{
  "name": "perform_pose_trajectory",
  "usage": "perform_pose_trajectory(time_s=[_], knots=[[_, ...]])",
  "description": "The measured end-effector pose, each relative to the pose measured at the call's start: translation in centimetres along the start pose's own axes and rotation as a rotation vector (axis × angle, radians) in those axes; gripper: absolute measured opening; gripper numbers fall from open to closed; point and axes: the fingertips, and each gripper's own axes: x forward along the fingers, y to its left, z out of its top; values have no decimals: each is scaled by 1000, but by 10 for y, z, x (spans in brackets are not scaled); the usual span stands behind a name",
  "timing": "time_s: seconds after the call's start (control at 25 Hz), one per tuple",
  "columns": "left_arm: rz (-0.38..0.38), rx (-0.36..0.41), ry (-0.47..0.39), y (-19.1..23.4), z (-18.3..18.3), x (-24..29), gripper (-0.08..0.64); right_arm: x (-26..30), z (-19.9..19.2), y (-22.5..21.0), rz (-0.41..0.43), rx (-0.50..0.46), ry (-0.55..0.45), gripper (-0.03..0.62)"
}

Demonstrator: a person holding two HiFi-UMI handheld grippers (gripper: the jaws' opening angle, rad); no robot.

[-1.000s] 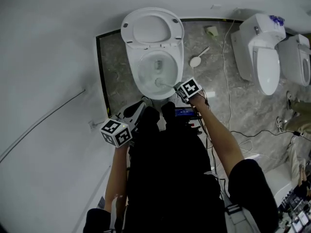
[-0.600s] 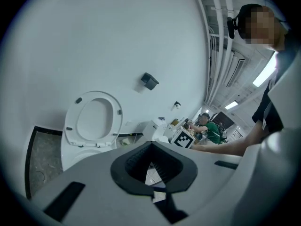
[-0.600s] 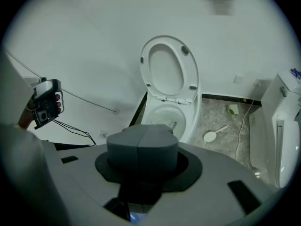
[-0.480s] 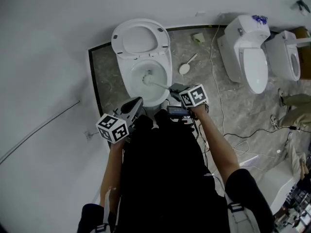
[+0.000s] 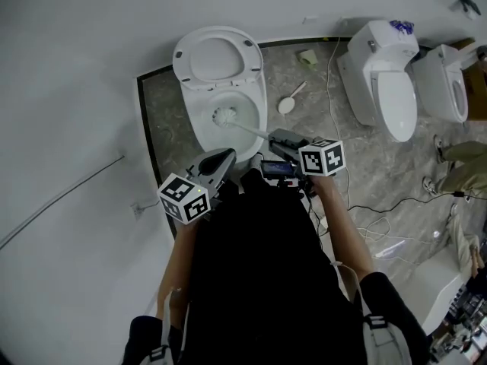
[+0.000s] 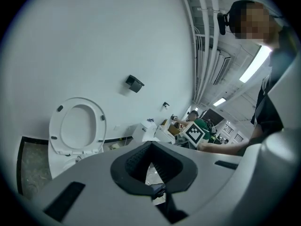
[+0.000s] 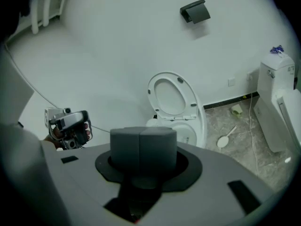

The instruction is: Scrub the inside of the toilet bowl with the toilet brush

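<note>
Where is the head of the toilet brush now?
In the head view, the toilet brush has its head inside the toilet bowl, upper centre-left; its handle runs down-right to the right gripper.

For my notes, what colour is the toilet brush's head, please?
The round brush head is white, clearest in head view.

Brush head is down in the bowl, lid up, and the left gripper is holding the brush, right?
No: the head view shows the right gripper holding the toilet brush; the left gripper is open and empty. The rest is right.
</note>
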Motion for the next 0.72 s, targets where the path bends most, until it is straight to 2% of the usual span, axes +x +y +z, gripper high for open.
perform_pose_trajectory(time_s=[0.16, 0.48, 0.6, 0.72], knots=[[-7, 4, 0, -3, 1, -1, 9, -14, 5, 17, 87, 99, -90, 160], [11, 10, -31, 0, 13, -13, 9, -38, 26, 49, 312, 237, -219, 160], [23, 1, -41, 3, 10, -20, 9, -42, 28, 54, 364, 294, -266, 160], [35, -7, -52, 4, 10, -22, 9, -49, 33, 61, 400, 307, -306, 160]])
